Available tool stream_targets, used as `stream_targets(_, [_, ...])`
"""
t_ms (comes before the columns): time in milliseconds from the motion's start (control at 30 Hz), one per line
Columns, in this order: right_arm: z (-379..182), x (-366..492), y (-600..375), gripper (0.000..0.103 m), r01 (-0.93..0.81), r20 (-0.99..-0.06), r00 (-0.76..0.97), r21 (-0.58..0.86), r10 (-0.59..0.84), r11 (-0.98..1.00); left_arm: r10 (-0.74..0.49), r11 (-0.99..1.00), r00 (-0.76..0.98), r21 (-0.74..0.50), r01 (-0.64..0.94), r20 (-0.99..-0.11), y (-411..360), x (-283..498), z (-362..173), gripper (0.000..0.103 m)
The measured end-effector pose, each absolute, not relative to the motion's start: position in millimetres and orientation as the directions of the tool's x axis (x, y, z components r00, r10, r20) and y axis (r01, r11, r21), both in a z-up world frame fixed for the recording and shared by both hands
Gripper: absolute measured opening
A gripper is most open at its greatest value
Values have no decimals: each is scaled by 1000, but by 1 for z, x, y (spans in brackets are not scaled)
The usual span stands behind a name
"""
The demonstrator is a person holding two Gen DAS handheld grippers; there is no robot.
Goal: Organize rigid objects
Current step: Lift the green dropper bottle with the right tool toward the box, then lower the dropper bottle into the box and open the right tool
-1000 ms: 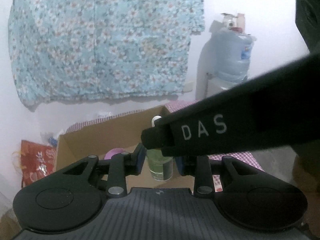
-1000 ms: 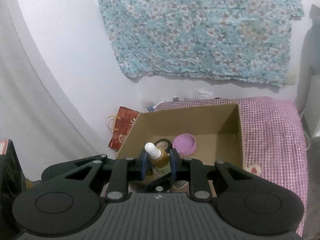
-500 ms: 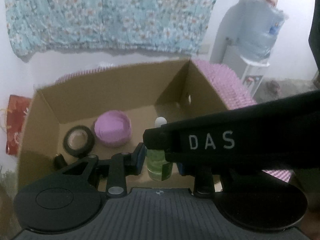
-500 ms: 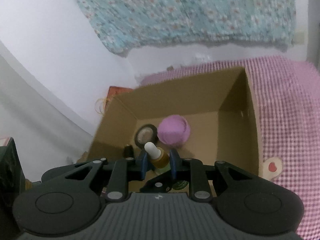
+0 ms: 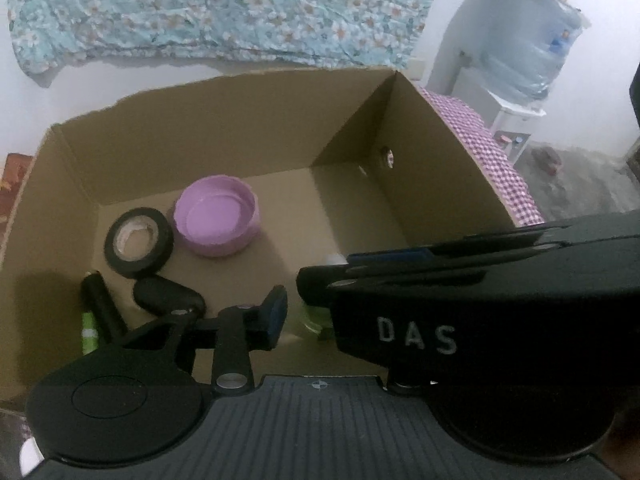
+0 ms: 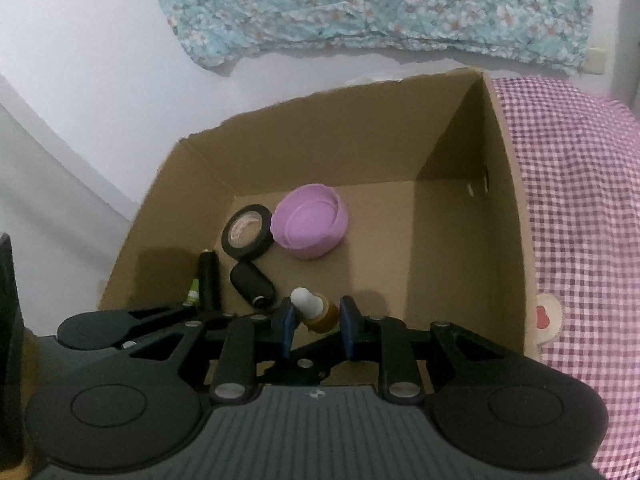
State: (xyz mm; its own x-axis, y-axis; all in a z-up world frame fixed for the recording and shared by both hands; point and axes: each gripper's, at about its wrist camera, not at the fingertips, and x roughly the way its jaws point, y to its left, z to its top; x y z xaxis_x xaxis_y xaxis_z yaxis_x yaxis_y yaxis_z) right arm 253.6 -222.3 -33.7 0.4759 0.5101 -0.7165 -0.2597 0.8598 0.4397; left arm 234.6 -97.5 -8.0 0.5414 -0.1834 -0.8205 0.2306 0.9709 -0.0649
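Note:
A cardboard box holds a purple lid, a black tape roll, a black oval case and a black-and-green tube. My left gripper is low inside the box with its jaws opening. A green bottle stands between them, clear of the left pad. The right gripper's body hides its other finger. My right gripper holds a tilted amber dropper bottle near the box floor, its jaws starting to open.
The box rests on a pink checked cloth. A floral cloth hangs on the white wall behind. A water jug on a stand is at the far right, and a red bag lies left of the box.
Both grippers have come down into the box, close together. The left jaws have spread apart and the left pad has come off the green bottle. The amber bottle stays between the right pads.

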Motion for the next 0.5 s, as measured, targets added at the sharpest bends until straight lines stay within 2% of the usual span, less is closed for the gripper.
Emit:
stream_targets(100, [-31, 251, -225, 30, -249, -712, 481, 448, 511, 859, -176, 971, 552, -51, 235, -815, -97, 231, -4, 52])
stream_targets(233, [-21, 249, -233, 44, -235, -688, 517, 458, 509, 858, -183, 970, 569, -54, 237, -802, -98, 225, 3, 64])
stream_targets(300, [-14, 245, -240, 46, -225, -667, 540, 472, 512, 852, -191, 970, 583, -59, 237, -790, -98, 222, 9, 69])
stream_targets(500, [20, 214, -266, 49, -186, -577, 626, 543, 525, 819, -227, 965, 633, -83, 248, -741, -94, 194, 35, 71])
